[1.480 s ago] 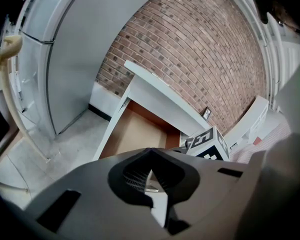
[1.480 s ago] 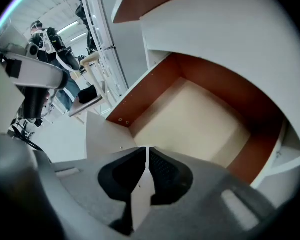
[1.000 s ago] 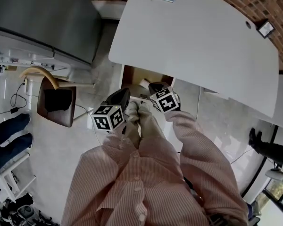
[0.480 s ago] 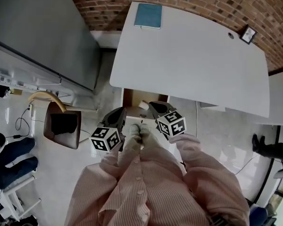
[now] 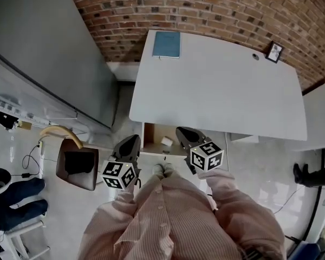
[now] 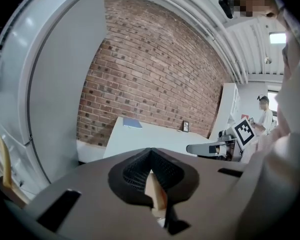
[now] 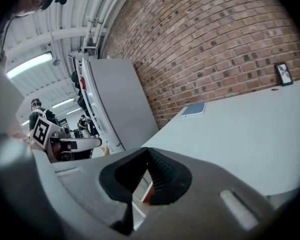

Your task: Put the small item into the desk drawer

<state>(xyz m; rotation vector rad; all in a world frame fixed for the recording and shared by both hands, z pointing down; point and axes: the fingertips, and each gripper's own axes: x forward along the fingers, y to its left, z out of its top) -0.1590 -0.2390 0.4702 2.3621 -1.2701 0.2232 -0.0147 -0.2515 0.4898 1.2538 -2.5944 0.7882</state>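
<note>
I am holding both grippers out in front of me, just off the near edge of the white table (image 5: 216, 91), with my striped sleeves (image 5: 227, 199) filling the bottom of the head view. The left gripper (image 5: 134, 138) is pointing toward the open drawer (image 5: 149, 137) under the table's edge; in its own view its jaws are meeting at the tips (image 6: 150, 152) and clamping nothing, and only a tan sliver of background is showing through the gap lower down. The right gripper (image 5: 179, 129) is sitting just to the other side of the drawer, and its jaws are likewise standing fully together at the tips (image 7: 148, 152), gripping nothing, with a strip of floor and a reddish edge showing through the slot beneath. Neither gripper is touching the table or the drawer. The small white item (image 5: 166, 141) is lying inside the open drawer, between the two grippers as the head view sees them and apart from both. Each gripper is showing up in the other's view, marker cube (image 6: 244, 131) and all. On the table's far side, a blue notebook (image 5: 166, 44) is lying near one corner and a small picture frame (image 5: 274, 51) is standing near the other, both close to the brick wall (image 5: 206, 10). A brown chair (image 5: 75, 164) is standing on the floor off to my left.
</note>
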